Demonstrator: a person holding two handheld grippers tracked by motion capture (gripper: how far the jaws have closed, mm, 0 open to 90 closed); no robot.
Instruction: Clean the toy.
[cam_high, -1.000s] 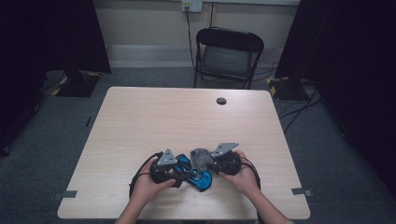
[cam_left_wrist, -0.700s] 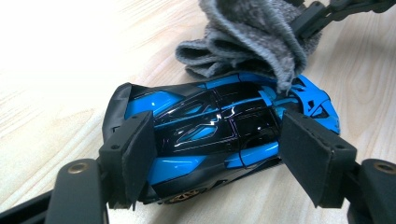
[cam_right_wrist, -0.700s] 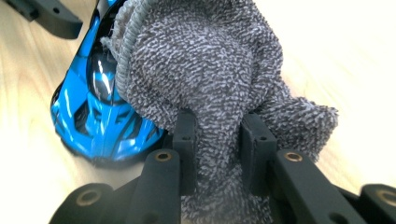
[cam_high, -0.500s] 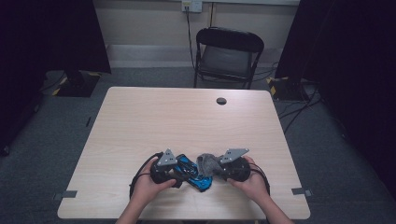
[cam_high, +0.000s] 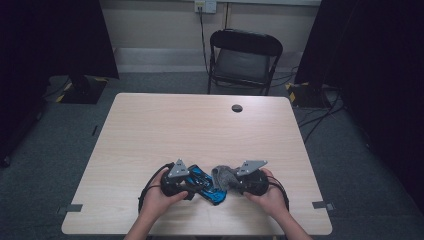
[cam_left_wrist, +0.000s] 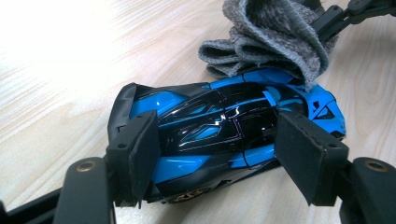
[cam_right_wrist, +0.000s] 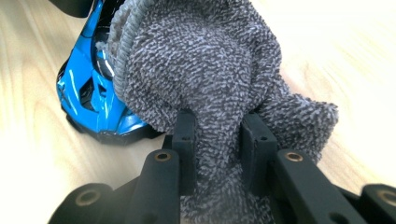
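Observation:
A blue and black toy car lies near the table's front edge. My left gripper is shut on it, a pad on each side of its body, and the jaws have just been closing a little further on the car. In the high view the left gripper is at the car's left. My right gripper is shut on a bunched grey cloth. The cloth rests on the car's front end. In the high view the right gripper and cloth are at the car's right.
The pale wooden table has a round black grommet near its far edge. A black folding chair stands behind the table. Grey tape strips mark the front corners.
The right gripper with the cloth has shifted a little to the right and toward the person, over the car's end. The left hand and the car have stayed put.

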